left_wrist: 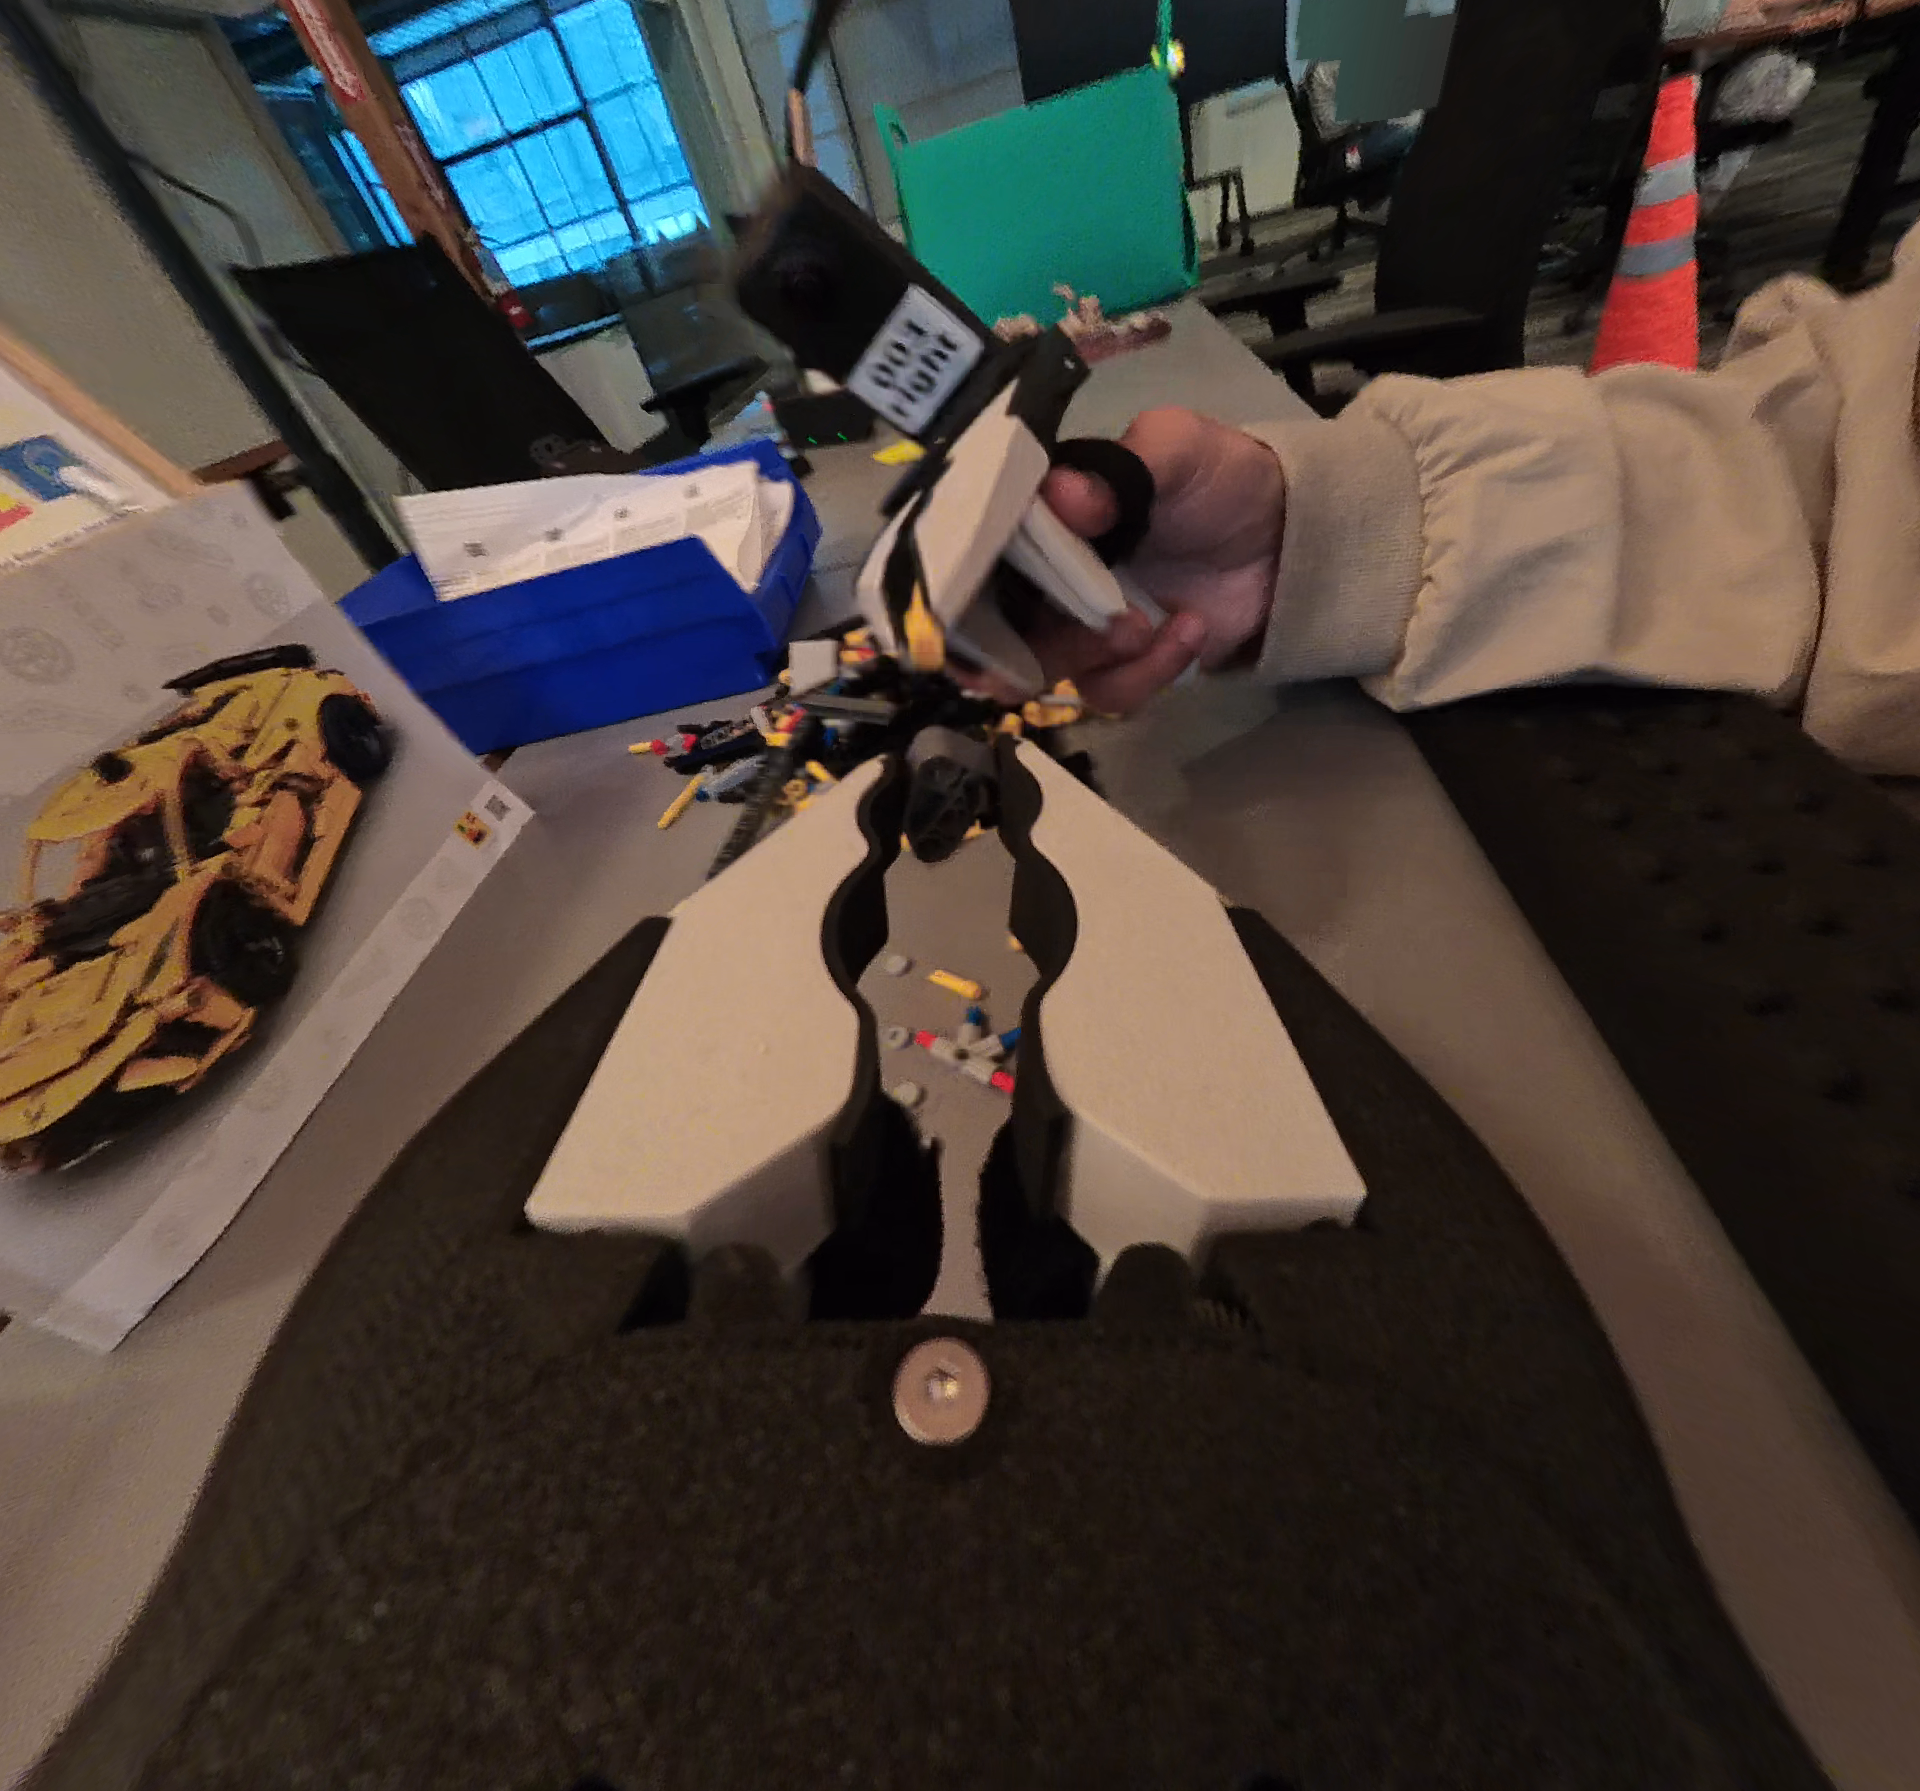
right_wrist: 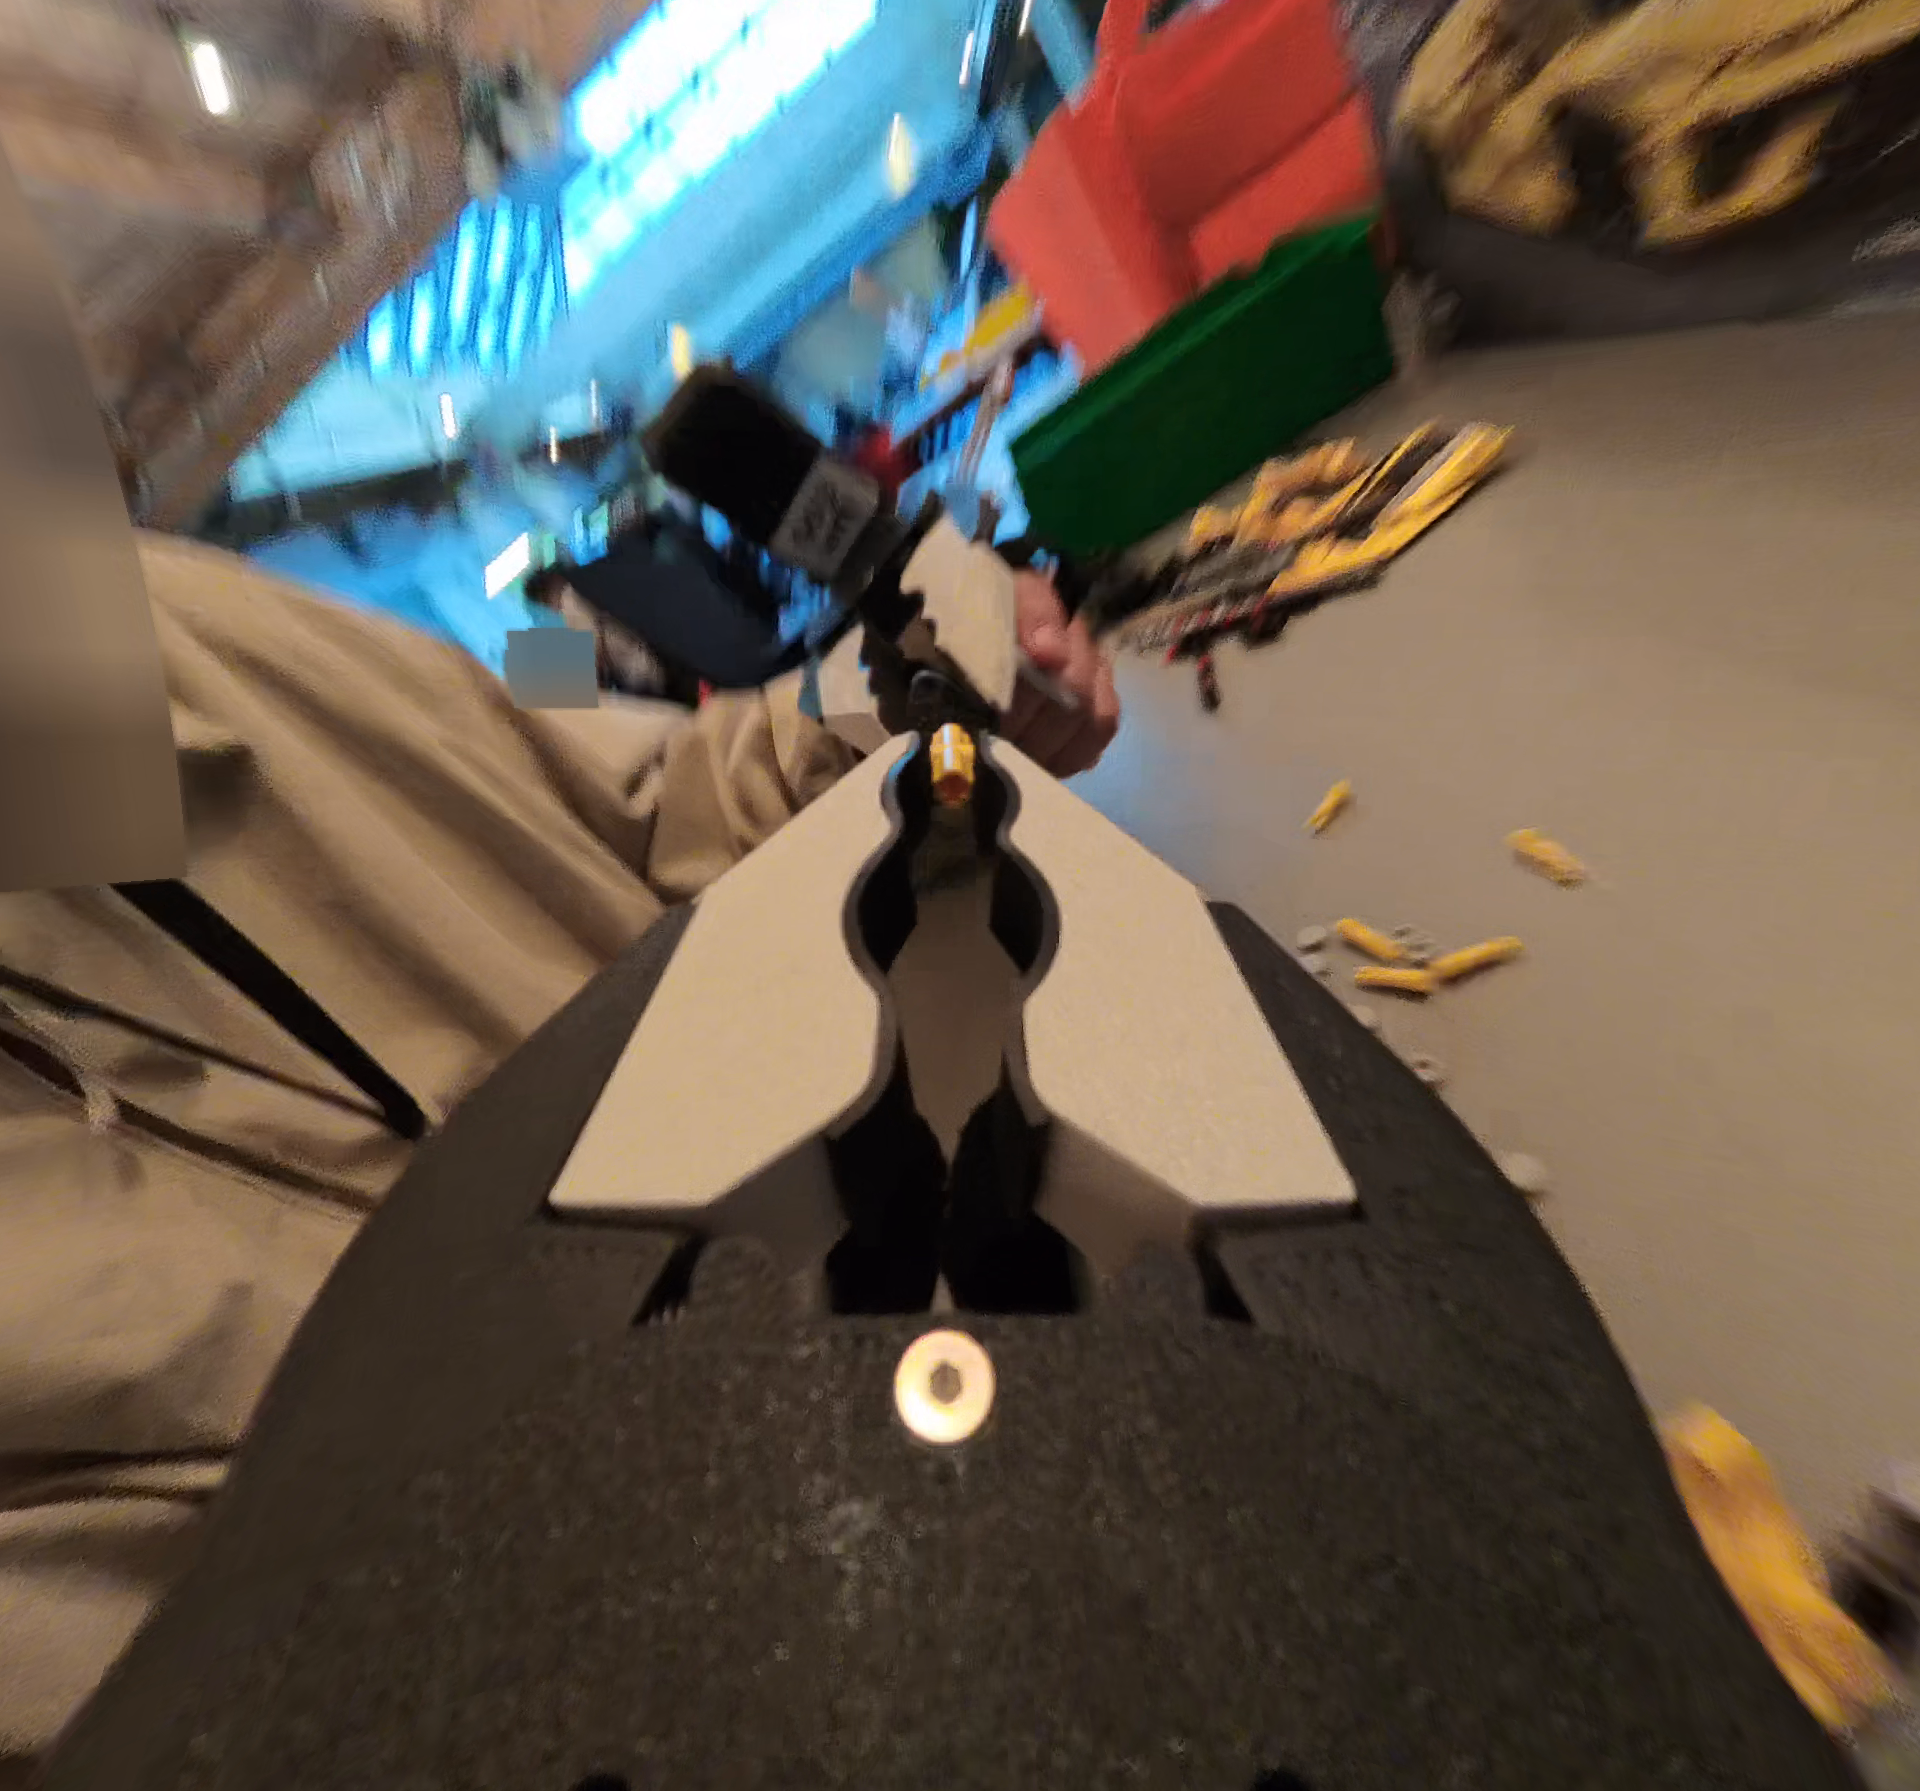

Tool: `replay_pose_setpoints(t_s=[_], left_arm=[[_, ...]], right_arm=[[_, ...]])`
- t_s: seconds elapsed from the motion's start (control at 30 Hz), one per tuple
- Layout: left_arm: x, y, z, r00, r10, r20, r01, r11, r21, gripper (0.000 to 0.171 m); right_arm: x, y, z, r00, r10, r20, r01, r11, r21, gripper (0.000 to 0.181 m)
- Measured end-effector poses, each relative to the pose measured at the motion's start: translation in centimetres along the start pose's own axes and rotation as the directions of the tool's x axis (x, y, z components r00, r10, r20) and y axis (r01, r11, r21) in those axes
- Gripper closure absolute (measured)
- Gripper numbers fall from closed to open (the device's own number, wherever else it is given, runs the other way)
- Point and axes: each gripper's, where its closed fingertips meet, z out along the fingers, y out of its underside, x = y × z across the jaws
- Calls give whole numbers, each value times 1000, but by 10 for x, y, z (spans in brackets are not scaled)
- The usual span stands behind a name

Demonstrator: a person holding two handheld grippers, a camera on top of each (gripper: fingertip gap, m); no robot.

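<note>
My left gripper (left_wrist: 945,762) is shut on a black and grey round toy-brick part (left_wrist: 940,801), held above the grey table (left_wrist: 1299,868). My right gripper (right_wrist: 948,752) is shut on a small yellow pin (right_wrist: 949,773). In the left wrist view the right gripper (left_wrist: 916,648), held by a hand (left_wrist: 1195,546), points its yellow pin (left_wrist: 920,629) down at the black part, very close. In the blurred right wrist view the left gripper (right_wrist: 930,692) sits just beyond the pin. A pile of black and yellow parts (left_wrist: 800,739) lies behind.
A blue bin (left_wrist: 582,640) with folded papers stands at the back left. A box showing a yellow car (left_wrist: 177,889) lies on the left. Small loose pins (left_wrist: 961,1035) lie under my left fingers. A green bin (right_wrist: 1205,401), a red bin (right_wrist: 1195,131) and loose yellow pins (right_wrist: 1434,962) show on the right. Less than 4 cm separates the two grippers' tips.
</note>
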Motion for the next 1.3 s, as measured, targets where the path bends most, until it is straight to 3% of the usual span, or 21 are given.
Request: replay_pose_setpoints(t_s=[0.07,0.17,0.23,0.33,0.4,0.57,0.67,0.73,0.8,0.93,1.0,1.07,1.13,1.2,1.3], left_arm=[[-22,-16,-19,997,-70,37,66,994,91,155],[-36,-16,-23,987,-137,80,125,981,146,154],[-35,5,-11,982,-161,98,155,986,66,154],[-34,23,1,983,-107,150,113,993,-31,153],[-33,30,4,983,-77,168,93,992,-90,153],[-38,35,4,975,-99,197,123,986,-112,153],[-49,34,-1,935,-296,194,309,950,-42,153],[-51,28,-3,876,-463,131,462,886,44,153],[-51,19,-3,815,-578,49,570,813,121,153],[-46,8,-1,701,-707,-93,709,679,187,154],[-43,4,1,655,-741,-144,752,624,210,154],[-42,-3,2,587,-778,-222,807,541,238,153],[-40,-9,3,516,-804,-295,854,458,247,153],[-36,-13,4,464,-811,-357,885,403,234,153],[-33,-13,5,420,-821,-387,907,372,195,153]], right_arm=[[12,-21,-49,997,5,-77,3,995,99,176],[43,-3,-81,959,-5,-284,2,1000,-11,175],[85,11,-105,844,-42,-534,-15,995,-102,174],[118,18,-140,652,-151,-743,-3,980,-201,175],[124,13,-153,571,-179,-801,20,979,-205,170],[125,-2,-171,495,-130,-859,52,991,-121,159],[101,-19,-130,606,-193,-772,177,978,-106,154],[79,-21,-78,686,-297,-664,277,951,-139,147],[60,-12,-20,717,-430,-548,390,900,-196,137],[39,-2,44,588,-597,-546,557,788,-262,138],[28,-8,53,496,-620,-608,624,741,-246,145],[28,-11,51,356,-672,-650,675,666,-318,148],[25,-12,52,265,-709,-653,718,597,-357,153],[23,-14,48,213,-721,-659,728,567,-385,167],[20,-15,48,233,-725,-648,743,562,-362,167]])
